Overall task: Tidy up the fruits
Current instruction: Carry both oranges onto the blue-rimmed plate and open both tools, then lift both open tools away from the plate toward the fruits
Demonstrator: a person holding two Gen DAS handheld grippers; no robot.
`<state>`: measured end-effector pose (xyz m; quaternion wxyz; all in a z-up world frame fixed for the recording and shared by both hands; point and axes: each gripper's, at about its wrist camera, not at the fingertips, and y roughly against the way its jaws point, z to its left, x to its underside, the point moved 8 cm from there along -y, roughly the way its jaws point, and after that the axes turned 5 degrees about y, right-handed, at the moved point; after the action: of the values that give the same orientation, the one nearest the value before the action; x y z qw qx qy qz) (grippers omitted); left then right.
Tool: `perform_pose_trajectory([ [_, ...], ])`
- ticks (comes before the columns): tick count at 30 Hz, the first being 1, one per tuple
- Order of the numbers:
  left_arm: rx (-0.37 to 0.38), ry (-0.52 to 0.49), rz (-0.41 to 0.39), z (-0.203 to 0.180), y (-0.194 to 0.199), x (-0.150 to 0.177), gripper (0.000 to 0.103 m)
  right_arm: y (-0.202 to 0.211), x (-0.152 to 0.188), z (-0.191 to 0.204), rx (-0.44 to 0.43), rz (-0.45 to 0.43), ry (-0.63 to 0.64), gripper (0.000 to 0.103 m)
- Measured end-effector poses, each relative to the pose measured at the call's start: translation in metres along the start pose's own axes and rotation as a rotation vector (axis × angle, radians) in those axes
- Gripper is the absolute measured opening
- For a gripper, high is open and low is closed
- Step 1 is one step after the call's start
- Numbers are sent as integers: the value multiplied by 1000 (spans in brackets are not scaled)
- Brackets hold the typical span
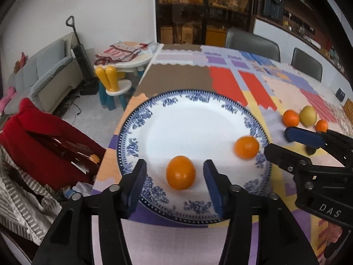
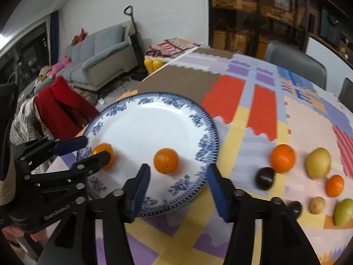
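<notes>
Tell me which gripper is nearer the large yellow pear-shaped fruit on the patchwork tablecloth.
Right. The right gripper hovers over the blue-rimmed plate's near edge, beside the yellow fruit; the left gripper sits across the plate, farther away.

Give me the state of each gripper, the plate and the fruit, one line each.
Left gripper: open, an orange between its fingers, untouched.
Right gripper: open, holding nothing.
Plate: flat on the table, two oranges on it.
Second orange: loose on the plate.
Other fruit: on the tablecloth, off the plate.
</notes>
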<state>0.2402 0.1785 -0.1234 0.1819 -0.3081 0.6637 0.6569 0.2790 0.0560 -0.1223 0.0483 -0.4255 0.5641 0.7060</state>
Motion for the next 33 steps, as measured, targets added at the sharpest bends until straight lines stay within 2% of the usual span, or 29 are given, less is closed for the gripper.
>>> perform_pose_trajectory([
  [8, 6, -11, -90, -23, 45, -6, 75, 48, 1, -21, 68, -74, -36, 73],
  [9, 9, -10, -99, -27, 50, -7, 79, 55, 2, -23, 74, -83, -40, 73],
  [14, 34, -11, -133, -44, 73, -6, 86, 84, 10, -36, 83, -113, -71, 77],
  [20, 73, -41, -159, -74, 95, -3, 89, 117, 22, -53, 150, -158, -63, 83],
  [33, 123, -119, -185, -141, 114, 0, 96, 176, 46, -107, 278, -247, -128, 86],
])
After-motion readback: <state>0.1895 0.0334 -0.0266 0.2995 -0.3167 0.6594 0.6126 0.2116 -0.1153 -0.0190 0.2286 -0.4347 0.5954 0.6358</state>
